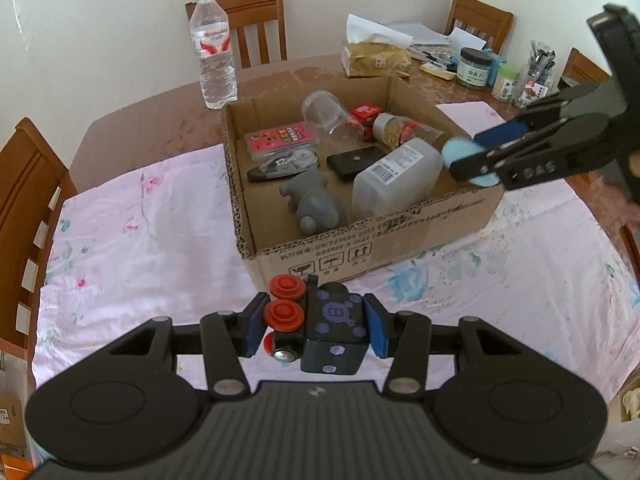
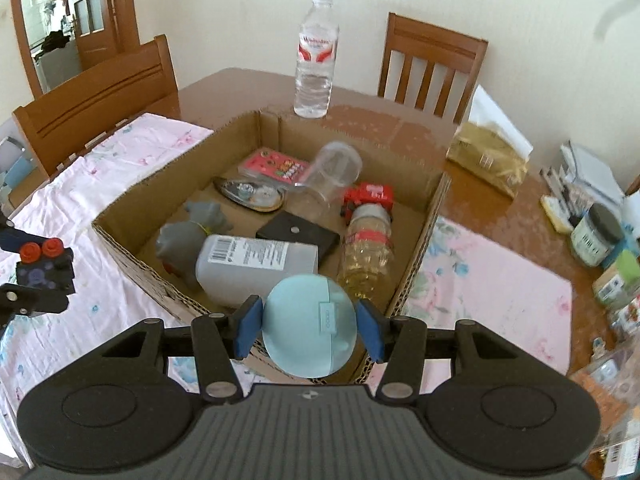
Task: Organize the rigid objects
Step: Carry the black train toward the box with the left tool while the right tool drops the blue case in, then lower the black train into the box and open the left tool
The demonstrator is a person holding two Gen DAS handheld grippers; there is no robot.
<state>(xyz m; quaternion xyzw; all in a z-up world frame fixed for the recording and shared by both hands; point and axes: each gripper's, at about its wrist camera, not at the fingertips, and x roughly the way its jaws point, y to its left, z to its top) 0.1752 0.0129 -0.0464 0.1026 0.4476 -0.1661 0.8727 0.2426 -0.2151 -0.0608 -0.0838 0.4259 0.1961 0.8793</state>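
- cardboard, brown and open at the top, makes up the box [image 1: 360,240] sitting on a pink floral cloth [image 1: 140,240] spread over the wooden tabletop [image 1: 152,120].
- inside the box lie a grey toy animal [image 1: 310,200], a translucent white bottle [image 1: 396,180] with a barcode label on its side, a flat black case [image 1: 354,162], a clear plastic cup [image 1: 326,114] tipped over, a pink card box [image 1: 280,140], a red toy [image 1: 364,114], a small bottle of yellow contents [image 1: 404,130] lying down, and a dark oval tape dispenser [image 1: 276,168].
- the left claw [image 1: 316,326] is clenched on a black toy block with red wheels [image 1: 320,320]; its blue pads press the block's two sides, and the block hangs above the cloth just in front of the box's near wall.
- the right claw [image 2: 308,324] is grasping a pale blue round case [image 2: 310,326], blue pads on either side; from the left wrist view the case [image 1: 464,152] sits over the box's right edge.
- a water bottle [image 1: 212,48] with a red and white label stands upright on the bare tabletop behind the box.
- a yellowish tissue pack [image 1: 376,58] and a clutter of jars [image 1: 474,66] sit at the far right of the tabletop.
- wooden chairs [image 1: 248,24] stand around the tabletop against a pale wall.
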